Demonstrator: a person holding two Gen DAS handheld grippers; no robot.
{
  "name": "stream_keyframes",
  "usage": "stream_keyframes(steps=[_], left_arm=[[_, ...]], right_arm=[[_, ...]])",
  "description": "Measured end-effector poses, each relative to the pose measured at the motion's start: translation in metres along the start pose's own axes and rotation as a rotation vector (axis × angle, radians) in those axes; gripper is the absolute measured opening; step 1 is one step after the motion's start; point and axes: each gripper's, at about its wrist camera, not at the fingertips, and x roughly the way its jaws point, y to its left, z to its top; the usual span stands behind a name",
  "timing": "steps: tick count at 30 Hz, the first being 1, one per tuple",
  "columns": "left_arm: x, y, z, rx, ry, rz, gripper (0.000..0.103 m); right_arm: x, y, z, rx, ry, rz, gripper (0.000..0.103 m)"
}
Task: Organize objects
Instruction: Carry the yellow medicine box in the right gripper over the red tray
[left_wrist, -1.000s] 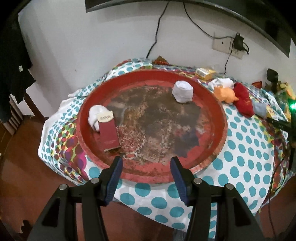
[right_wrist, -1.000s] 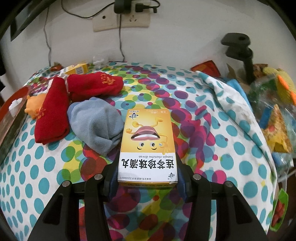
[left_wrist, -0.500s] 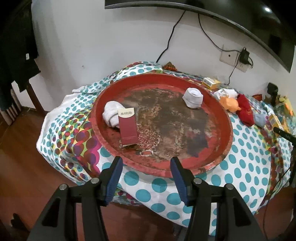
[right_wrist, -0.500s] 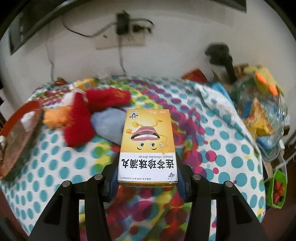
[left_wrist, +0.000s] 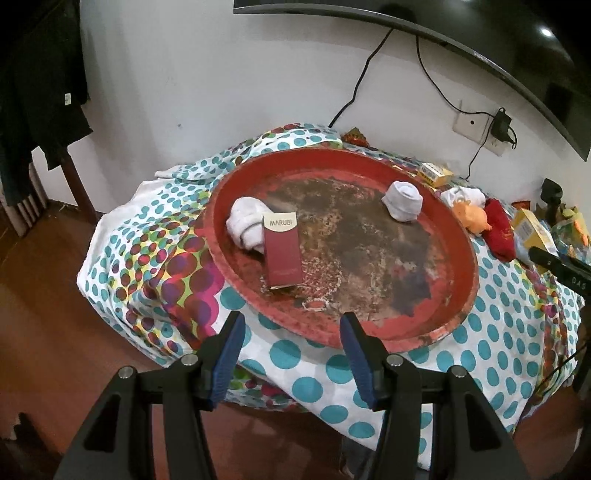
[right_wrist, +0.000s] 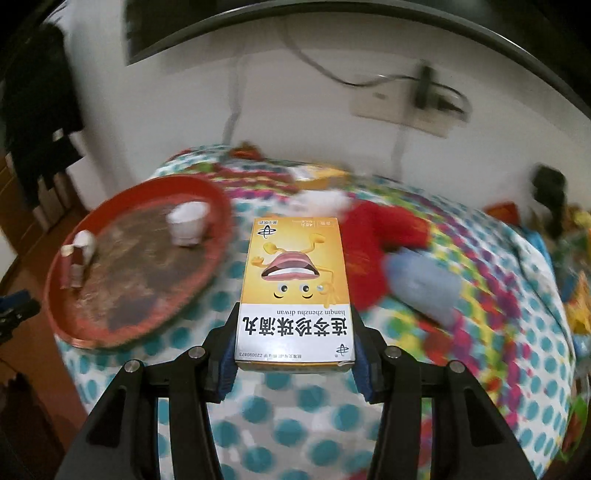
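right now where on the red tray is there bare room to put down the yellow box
The red tray is bare across its middle and near rim, between the maroon box and the rolled white sock. Its left edge is crowded: a second white sock sits against the maroon box. The right gripper holds the yellow box.

"MARUBI" on the maroon box (left_wrist: 281, 253); "lianqin zhenzhu diwan" (upside down) on the yellow box (right_wrist: 295, 291).

White wall (left_wrist: 229, 81) behind my bench (left_wrist: 495, 332), which has a polka-dot cloth. Wall socket (left_wrist: 476, 127) past the bench's far right corner, charger plugged in, black cable (left_wrist: 354, 92) running up to a dark screen (left_wrist: 480, 44). Brown wood floor (left_wrist: 48, 325). Dark clothes (left_wrist: 40, 92) hanging left.
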Motion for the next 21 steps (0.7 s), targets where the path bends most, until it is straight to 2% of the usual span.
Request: stream_keyframes(steps=[9,15,21], left_arm=[[-0.006,0.007,-0.001,-0.020,-0.001,0.009,0.055],[-0.003,0.013,-0.001,-0.036,0.012,0.026,0.055],[-0.003,0.016,-0.001,-0.039,0.007,0.043,0.055]], right_arm=[[0.025,0.091,0.025,-0.159,0.022,0.111,0.047],[0.047,0.127,0.030,-0.216,0.063,0.134,0.047],[0.069,0.146,0.030,-0.233,0.107,0.130,0.047]])
